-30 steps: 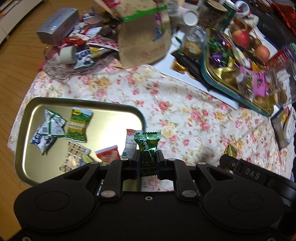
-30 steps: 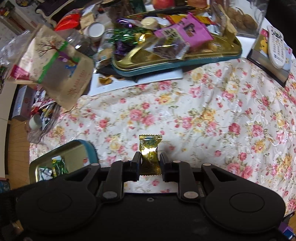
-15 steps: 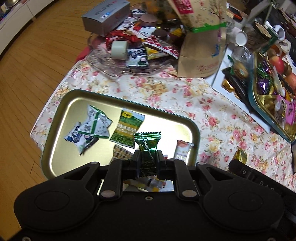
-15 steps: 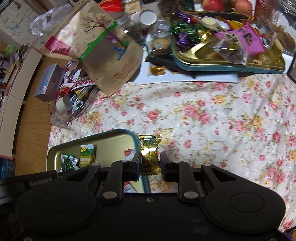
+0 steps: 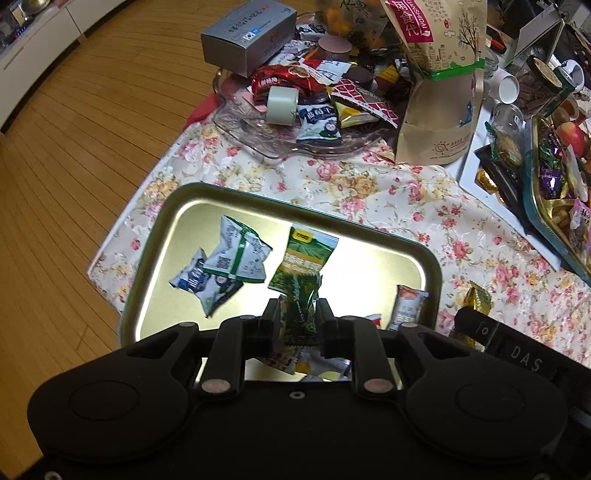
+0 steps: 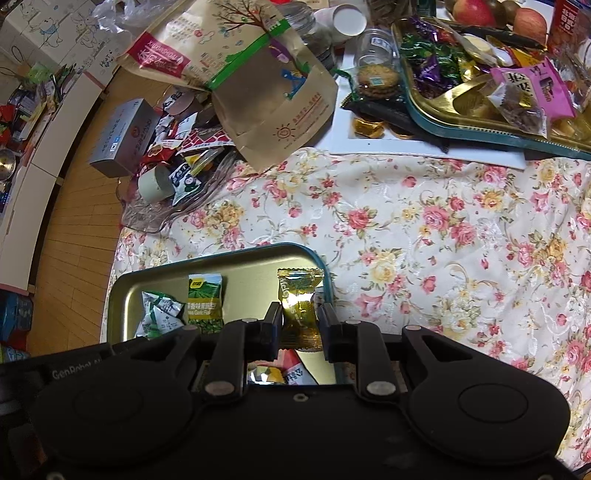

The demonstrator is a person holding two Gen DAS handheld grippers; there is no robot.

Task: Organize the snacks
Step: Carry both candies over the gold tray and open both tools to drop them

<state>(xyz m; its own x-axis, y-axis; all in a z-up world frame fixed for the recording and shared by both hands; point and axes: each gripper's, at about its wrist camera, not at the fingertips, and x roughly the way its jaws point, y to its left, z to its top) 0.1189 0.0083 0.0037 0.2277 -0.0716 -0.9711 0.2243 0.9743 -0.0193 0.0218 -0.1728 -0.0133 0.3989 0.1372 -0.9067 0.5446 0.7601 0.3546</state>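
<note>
A gold metal tray (image 5: 177, 206) lies on the floral cloth with several snack packets in it, among them a green pea packet (image 5: 306, 254) and a white-green packet (image 5: 240, 254). My left gripper (image 5: 297, 325) is above the tray with its jaws parted; a dark green candy (image 5: 301, 314) sits blurred between them, tilted. My right gripper (image 6: 299, 325) is over the tray's right end (image 6: 314, 254), its jaws slightly apart around a gold candy (image 6: 299, 310). The right gripper and its gold candy (image 5: 476, 299) also show at the right in the left wrist view.
A clear glass dish (image 5: 280, 144) piled with snacks and a grey box (image 5: 247, 33) stand beyond the tray. A tall paper bag (image 5: 443, 92) stands to the right. A second teal-rimmed tray (image 6: 480, 122) full of candies is at the far right. The table edge and wooden floor (image 5: 74, 147) lie left.
Both grippers have moved left and are now over the gold tray. The left jaws have opened and the green candy is slipping, blurred. The right jaws have loosened around the gold candy.
</note>
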